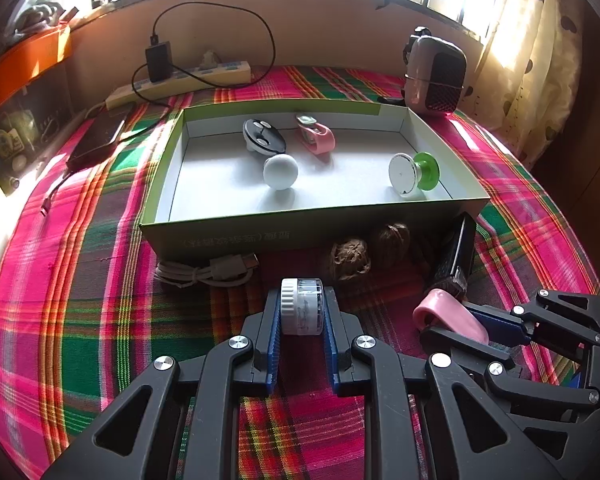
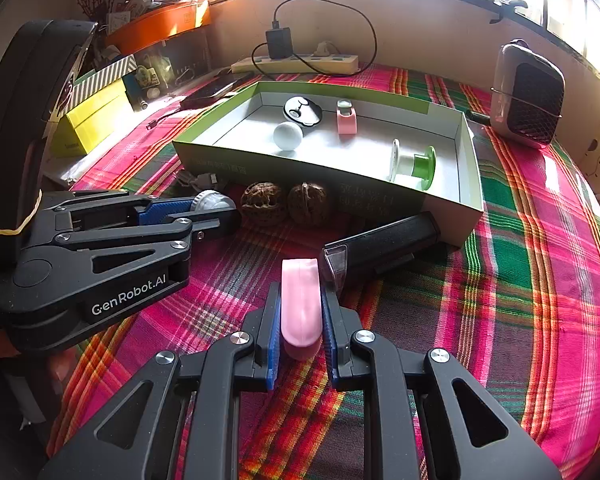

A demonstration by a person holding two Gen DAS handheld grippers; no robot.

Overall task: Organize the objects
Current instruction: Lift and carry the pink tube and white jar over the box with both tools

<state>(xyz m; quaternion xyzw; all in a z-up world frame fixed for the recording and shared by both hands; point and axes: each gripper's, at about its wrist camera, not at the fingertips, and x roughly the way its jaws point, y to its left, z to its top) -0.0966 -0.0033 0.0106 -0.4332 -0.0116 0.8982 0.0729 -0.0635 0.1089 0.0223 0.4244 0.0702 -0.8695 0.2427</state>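
The left gripper point(image 1: 302, 312) has its fingers clamped on a small clear jar with a white ribbed lid point(image 1: 302, 306), low over the plaid cloth point(image 1: 80, 300). Just beside it, the right gripper point(image 2: 301, 312) has its fingers clamped on a pink clip point(image 2: 301, 304). Both sit in front of the open green box point(image 1: 260, 236), which holds a white ball point(image 1: 280, 171). Two walnuts point(image 2: 286, 202) lie against the box's front wall.

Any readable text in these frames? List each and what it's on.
"GenRobot.AI": on the left gripper body, right wrist view.
Box front wall: pale printed characters, upside down, too faint to read.
Yellow box: small print, too blurred to read.
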